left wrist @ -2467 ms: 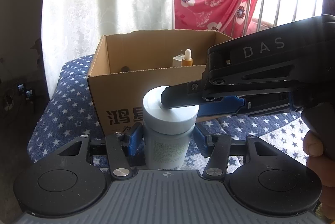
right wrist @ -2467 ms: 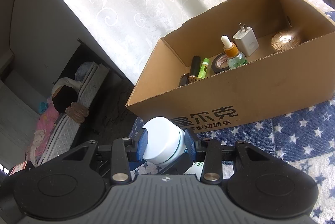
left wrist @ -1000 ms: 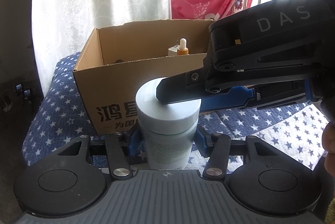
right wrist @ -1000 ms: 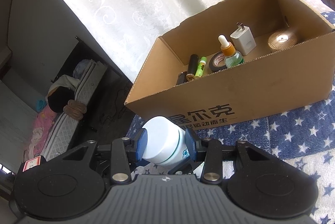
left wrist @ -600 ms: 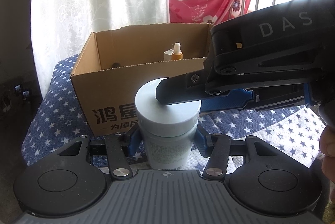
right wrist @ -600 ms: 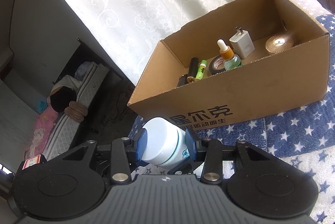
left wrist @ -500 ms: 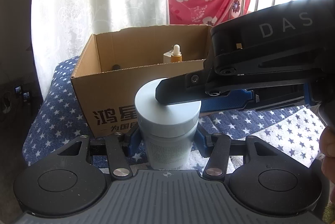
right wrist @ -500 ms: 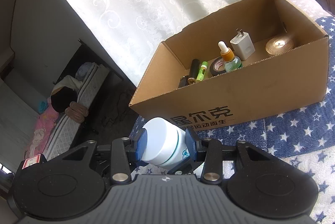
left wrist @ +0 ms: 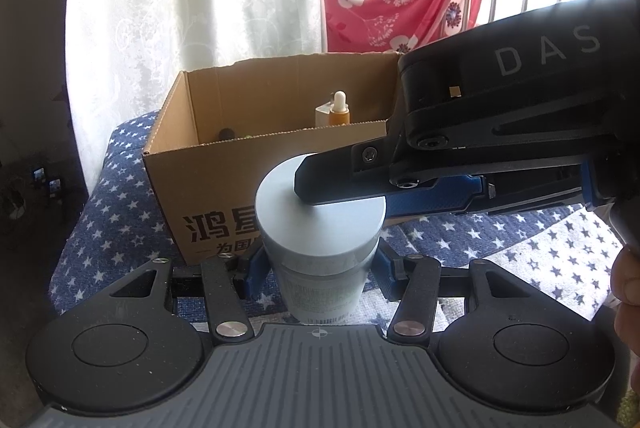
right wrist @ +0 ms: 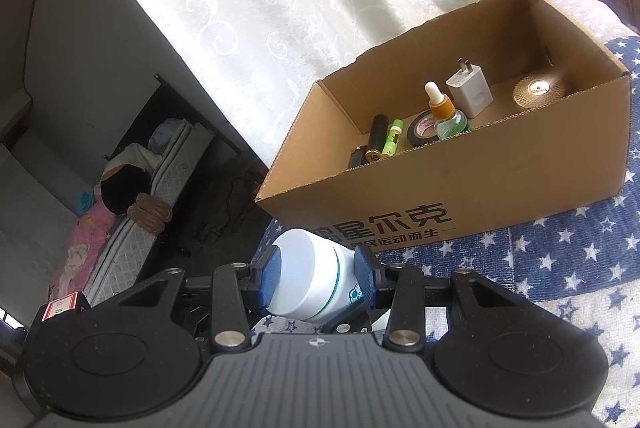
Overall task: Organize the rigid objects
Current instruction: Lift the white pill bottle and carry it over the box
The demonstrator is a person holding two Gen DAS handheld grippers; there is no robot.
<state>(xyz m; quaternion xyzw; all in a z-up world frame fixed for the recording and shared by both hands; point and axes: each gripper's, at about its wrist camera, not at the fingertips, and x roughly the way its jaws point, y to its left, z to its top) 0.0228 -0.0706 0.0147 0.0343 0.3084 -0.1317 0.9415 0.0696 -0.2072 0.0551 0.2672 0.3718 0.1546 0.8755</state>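
in the left wrist view, the left gripper (left wrist: 318, 274) is clamped on the body of a white jar (left wrist: 320, 228), its blue pads pressed to both sides below the wide, flat, pale grey-blue lid. the jar stands upright, smooth plastic, with a printed label of small greenish text on its lower body. the right gripper (left wrist: 340, 178) reaches in from the right, matte black with a blue pad underneath, one finger lying across the lid top. behind the jar sits an open cardboard box (left wrist: 208, 180) with black printed characters, on a blue cloth with white stars (left wrist: 116, 196). a dropper bottle (left wrist: 339, 110) shows above the box's near wall.

in the right wrist view, the right gripper (right wrist: 318, 278) is closed on the jar's lid (right wrist: 304, 272), its blue pads touching either side of the round cap. the jar sits just in front of the box (right wrist: 460, 188). inside lie a white plug adapter (right wrist: 470, 94), the amber-necked dropper bottle (right wrist: 444, 114), a roll of black tape (right wrist: 422, 128), a green battery (right wrist: 392, 138), a black cylinder (right wrist: 376, 136) and a round ribbed brown disc (right wrist: 538, 90).
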